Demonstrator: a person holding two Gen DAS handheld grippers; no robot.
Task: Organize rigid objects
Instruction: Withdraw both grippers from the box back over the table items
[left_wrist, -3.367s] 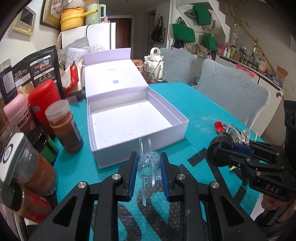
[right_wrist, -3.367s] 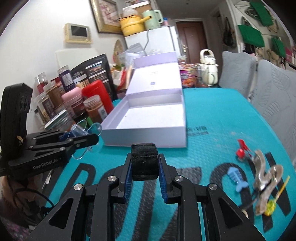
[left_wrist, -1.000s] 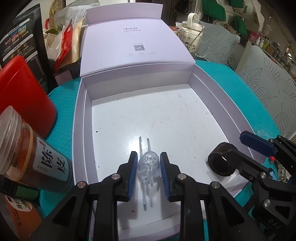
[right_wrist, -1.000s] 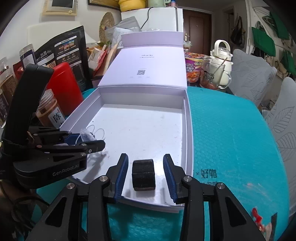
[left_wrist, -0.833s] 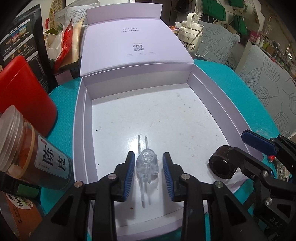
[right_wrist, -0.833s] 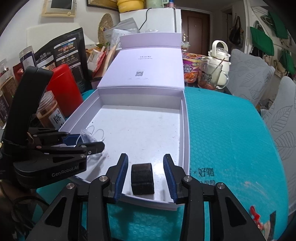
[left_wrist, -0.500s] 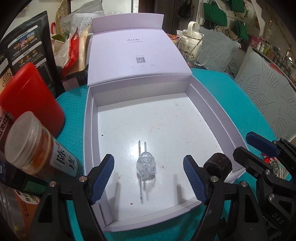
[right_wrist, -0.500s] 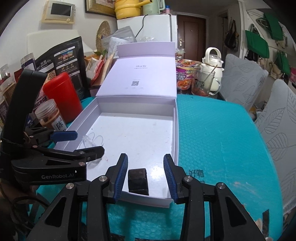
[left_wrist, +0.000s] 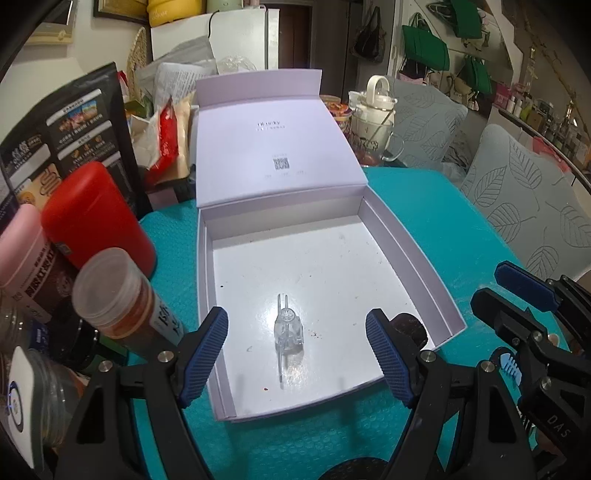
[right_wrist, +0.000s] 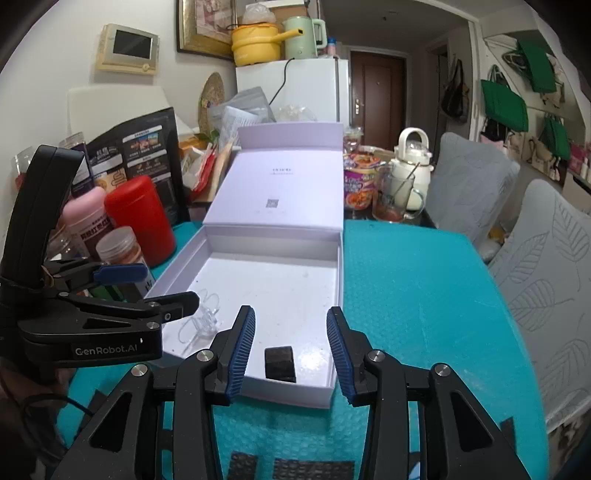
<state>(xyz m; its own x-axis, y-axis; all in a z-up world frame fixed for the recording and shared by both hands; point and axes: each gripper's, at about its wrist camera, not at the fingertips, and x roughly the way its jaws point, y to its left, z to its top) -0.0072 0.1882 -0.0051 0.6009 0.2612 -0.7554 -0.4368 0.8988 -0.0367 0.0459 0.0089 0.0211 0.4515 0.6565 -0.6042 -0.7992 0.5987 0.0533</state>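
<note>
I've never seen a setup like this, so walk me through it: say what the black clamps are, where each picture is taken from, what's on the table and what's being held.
A person holds two hand-held clamps, each carrying a camera looking along its fingers. One picture comes from the left gripper, the other from the right gripper. Both are open and hold nothing. On the teal table an open lilac box contains a clear plastic clip and a small black ring. Jars stand beside it.

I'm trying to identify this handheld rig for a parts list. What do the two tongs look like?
Both are black plastic with two angular, cut-out fingers, silver screw heads and ribbed blue pads. The left tongs carry white "GenRobot.AI" lettering on the side and a tall black curved housing; a thin black cable hangs below. The right tongs show "DAS".
</note>
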